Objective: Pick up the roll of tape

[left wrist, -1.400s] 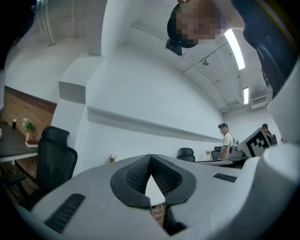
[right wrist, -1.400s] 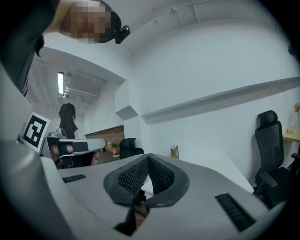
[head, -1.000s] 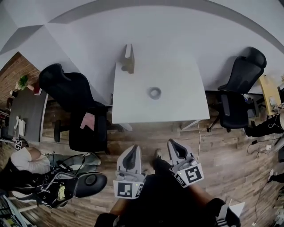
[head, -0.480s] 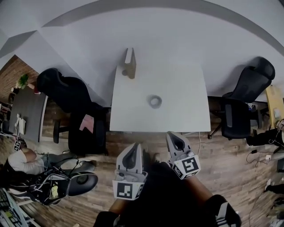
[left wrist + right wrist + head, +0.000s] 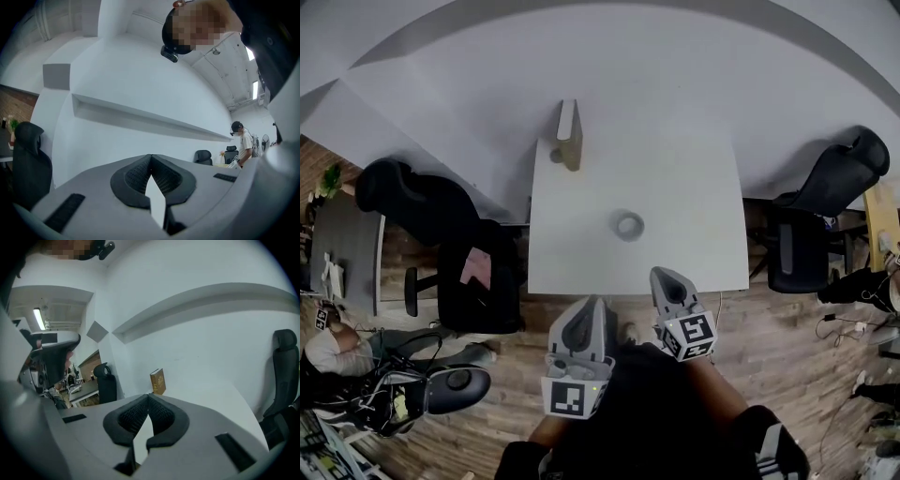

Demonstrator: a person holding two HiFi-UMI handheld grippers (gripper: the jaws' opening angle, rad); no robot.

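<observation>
A plain white wall [image 5: 628, 56] stands behind the desk and a wood-plank floor [image 5: 787, 347] runs in front of it. The white desk [image 5: 675, 253] is square-topped and pushed against that wall. One black office chair [image 5: 441, 234] sits off the desk's left side with a pink item [image 5: 474, 270] on its seat, and a second black chair [image 5: 825, 206] sits off the desk's right side. Just short of the desk's near edge, the left tool [image 5: 584, 302] and the right tool [image 5: 667, 275] point toward it. Each has its jaws together with nothing between them. Each tool carries a cube printed with a black-and-white square marker pattern, the only print clear enough to make out. A tan book [image 5: 570, 134] stands upright at the desk's far left corner, and the mark on its cover is too small to read. The roll of tape [image 5: 629, 226] lies flat near the desk's middle, well apart from both tools.
</observation>
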